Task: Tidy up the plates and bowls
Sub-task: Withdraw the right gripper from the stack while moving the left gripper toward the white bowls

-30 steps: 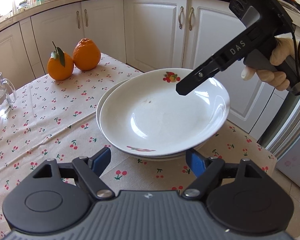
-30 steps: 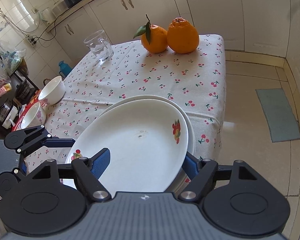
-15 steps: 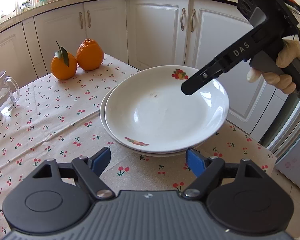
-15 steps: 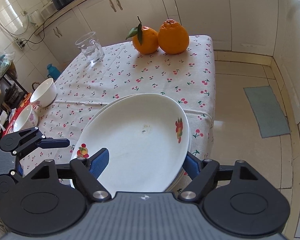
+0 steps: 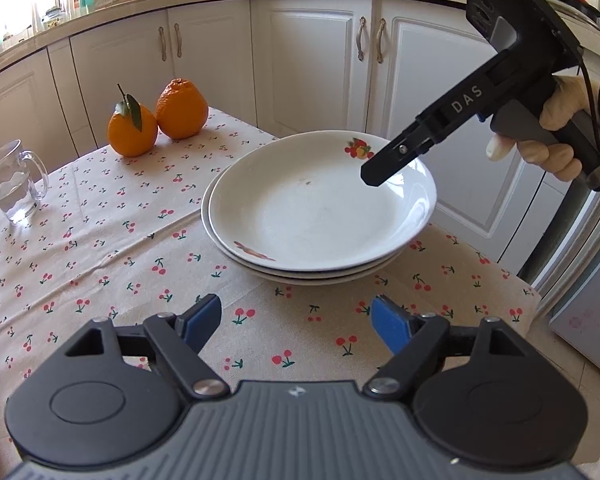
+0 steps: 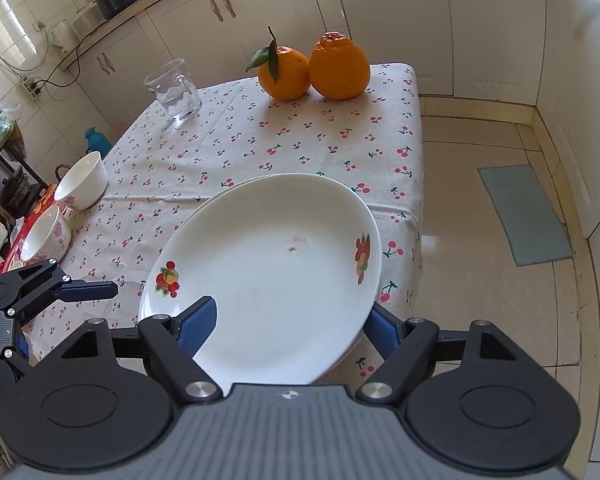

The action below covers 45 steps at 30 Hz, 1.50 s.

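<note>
Two white plates with fruit prints are stacked near the table's corner; the top plate [image 5: 320,212] also shows in the right wrist view [image 6: 268,272]. My left gripper [image 5: 296,322] is open and empty, a little short of the stack's near rim. My right gripper [image 6: 288,326] is open, its jaws astride the stack's rim, one over the top plate and one at the outer edge. It also shows in the left wrist view [image 5: 376,174] above the plate's far right rim. Two white bowls [image 6: 82,180] [image 6: 46,234] stand at the table's far left edge.
Two oranges [image 5: 156,118] and a glass mug [image 5: 14,182] stand on the cherry-print tablecloth [image 5: 100,248] behind the plates. White cabinets [image 5: 308,68] lie beyond. The stack sits close to the table corner, with tiled floor and a mat [image 6: 524,212] beside it.
My left gripper has backed away from the stack, which now lies farther off. My right gripper has stayed at the plates' rim, open throughout.
</note>
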Each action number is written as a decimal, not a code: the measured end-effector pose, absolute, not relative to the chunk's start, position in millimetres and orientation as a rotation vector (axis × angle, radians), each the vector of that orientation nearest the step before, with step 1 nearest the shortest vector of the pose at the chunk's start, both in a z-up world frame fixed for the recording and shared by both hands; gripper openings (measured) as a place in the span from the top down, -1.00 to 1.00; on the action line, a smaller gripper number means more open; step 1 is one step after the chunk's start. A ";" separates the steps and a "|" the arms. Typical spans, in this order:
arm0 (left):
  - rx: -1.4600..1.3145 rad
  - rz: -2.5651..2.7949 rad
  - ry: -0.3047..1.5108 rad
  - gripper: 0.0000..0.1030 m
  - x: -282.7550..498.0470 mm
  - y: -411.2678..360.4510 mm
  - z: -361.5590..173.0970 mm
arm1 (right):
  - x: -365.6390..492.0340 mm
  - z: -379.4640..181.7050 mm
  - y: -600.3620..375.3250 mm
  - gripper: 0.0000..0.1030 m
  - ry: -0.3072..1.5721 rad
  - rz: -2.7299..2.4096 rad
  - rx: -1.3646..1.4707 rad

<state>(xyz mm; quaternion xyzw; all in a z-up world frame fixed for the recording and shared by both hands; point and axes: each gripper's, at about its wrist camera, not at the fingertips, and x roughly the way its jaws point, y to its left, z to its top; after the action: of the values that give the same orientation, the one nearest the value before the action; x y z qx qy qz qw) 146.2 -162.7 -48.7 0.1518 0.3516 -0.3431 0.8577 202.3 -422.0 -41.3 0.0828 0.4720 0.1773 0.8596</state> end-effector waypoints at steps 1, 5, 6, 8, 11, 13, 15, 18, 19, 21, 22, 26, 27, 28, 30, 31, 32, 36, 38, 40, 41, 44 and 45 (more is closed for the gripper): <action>0.319 -0.721 0.739 -0.61 145.7 -162.5 -48.6 | 201.2 -41.4 -421.9 -0.63 0.990 0.370 0.174; 0.321 -0.720 0.733 -0.61 139.7 -158.9 -46.8 | 194.8 -42.2 -420.8 -0.69 0.987 0.361 0.172; 0.321 -0.719 0.731 -0.61 138.4 -157.9 -46.3 | 192.2 -41.9 -420.4 -0.70 0.983 0.366 0.170; 0.321 -0.716 0.728 -0.61 135.8 -155.0 -44.5 | 186.6 -38.6 -417.7 -0.75 0.967 0.366 0.162; 0.316 -0.712 0.717 -0.61 132.3 -149.1 -40.9 | 175.9 -29.8 -408.9 -0.85 0.930 0.348 0.123; 0.308 -0.707 0.711 -0.61 129.7 -144.5 -38.4 | 166.9 -22.9 -399.6 -0.87 0.904 0.336 0.085; 0.302 -0.702 0.704 -0.61 125.7 -140.0 -36.3 | 157.3 -17.0 -387.4 -1.00 0.871 0.312 0.036; 0.297 -0.691 0.691 -0.62 117.8 -132.3 -33.0 | 140.2 -10.1 -363.3 -1.00 0.810 0.272 -0.087; 0.295 -0.684 0.685 -0.62 114.5 -129.2 -31.5 | 134.9 -9.0 -355.1 -1.00 0.789 0.261 -0.129; 0.290 -0.677 0.671 -0.63 107.4 -122.7 -28.5 | 123.9 -8.3 -338.5 -1.00 0.749 0.234 -0.197; 0.286 -0.676 0.666 -0.64 104.6 -117.6 -26.6 | 119.2 -8.7 -330.8 -1.00 0.738 0.232 -0.219; 0.284 -0.659 0.640 -0.71 92.1 -97.8 -20.3 | 104.6 -15.3 -304.5 -1.00 0.717 0.209 -0.275; 0.284 -0.654 0.636 -0.72 89.3 -92.8 -18.8 | 100.7 -17.1 -298.5 -1.00 0.712 0.200 -0.276; 0.283 -0.647 0.630 -0.72 85.5 -86.0 -17.0 | 96.8 -19.2 -292.0 -1.00 0.712 0.201 -0.275; 0.281 -0.628 0.626 -0.72 80.5 -73.3 -14.9 | 90.1 -22.8 -279.5 -1.00 0.712 0.212 -0.267; 0.277 -0.620 0.624 -0.72 77.9 -66.3 -14.3 | 87.2 -23.9 -273.7 -1.00 0.709 0.219 -0.259; 0.271 -0.613 0.624 -0.73 75.2 -59.1 -13.9 | 84.6 -24.7 -267.7 -1.00 0.705 0.231 -0.249; 0.250 -0.576 0.629 -0.73 67.2 -32.4 -15.1 | 76.4 -26.9 -239.5 -1.00 0.696 0.276 -0.228; 0.252 -0.558 0.632 -0.73 63.4 -19.1 -16.2 | 72.6 -27.9 -223.2 -1.00 0.695 0.314 -0.237; 0.253 -0.534 0.630 -0.73 60.5 -4.1 -15.8 | 68.4 -28.3 -207.0 -1.00 0.687 0.350 -0.266; 0.254 -0.522 0.630 -0.73 59.7 3.0 -15.1 | 65.7 -28.0 -198.0 -1.00 0.680 0.362 -0.286; 0.247 -0.479 0.629 -0.73 59.5 25.2 -13.3 | 62.2 -26.1 -176.2 -1.00 0.666 0.427 -0.316; 0.248 -0.464 0.630 -0.73 60.0 31.0 -12.9 | 61.6 -26.1 -167.5 -1.00 0.666 0.459 -0.325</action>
<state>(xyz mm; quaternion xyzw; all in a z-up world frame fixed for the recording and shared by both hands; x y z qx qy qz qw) 60.0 31.0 -12.9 0.1207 0.3062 -0.2256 0.9169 61.6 -167.6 -26.1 -0.1576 0.3226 0.2224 0.9064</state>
